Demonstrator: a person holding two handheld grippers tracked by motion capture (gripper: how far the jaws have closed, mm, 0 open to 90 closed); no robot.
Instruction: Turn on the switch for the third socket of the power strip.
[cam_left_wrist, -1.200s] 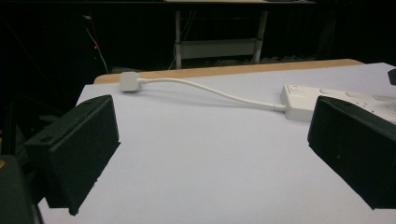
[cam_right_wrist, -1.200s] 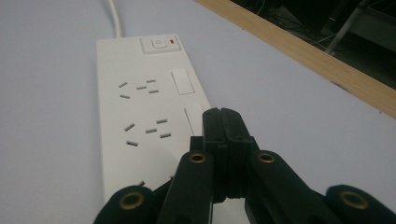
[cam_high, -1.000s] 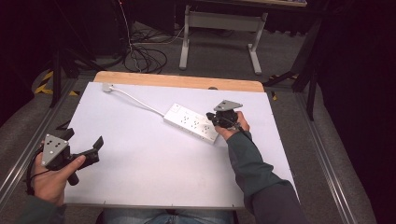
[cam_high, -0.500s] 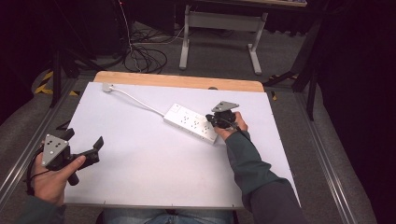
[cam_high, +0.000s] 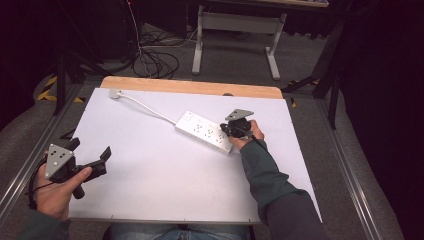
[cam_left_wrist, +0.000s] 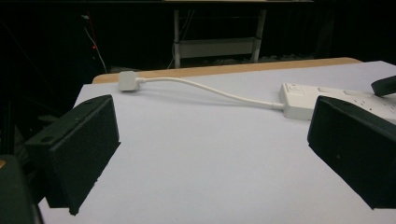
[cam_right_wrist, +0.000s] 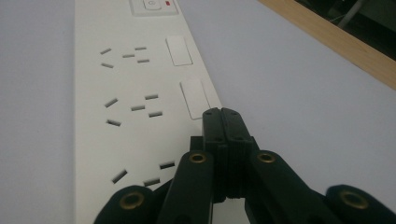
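White, smooth plastic is what you are working on: the power strip (cam_high: 205, 131) lies flat on the matte pale table (cam_high: 165, 190), right under your right gripper (cam_high: 229, 129), whose jaws are pressed together with nothing between them. From the right gripper view, the closed tip sits over the strip's near-right edge, just short of a small rectangular rocker switch (cam_right_wrist: 194, 98); a second one lies beyond it, and the main button with a red mark (cam_right_wrist: 152, 4) is at the far end.

If pressing a switch is your aim, keep the jaws together so the tip acts as one blunt finger, and come down squarely on the flat cap, since hard glossy plastic lets a tilted tip slide off. Press lightly; the strip is light and may skate on the smooth sheet.

Your left gripper (cam_high: 90, 162) is well away to the left, jaws wide apart and holding nothing. Ahead of it runs the rounded, flexible white cable (cam_left_wrist: 205, 88) to its squarish plug (cam_left_wrist: 127, 80).
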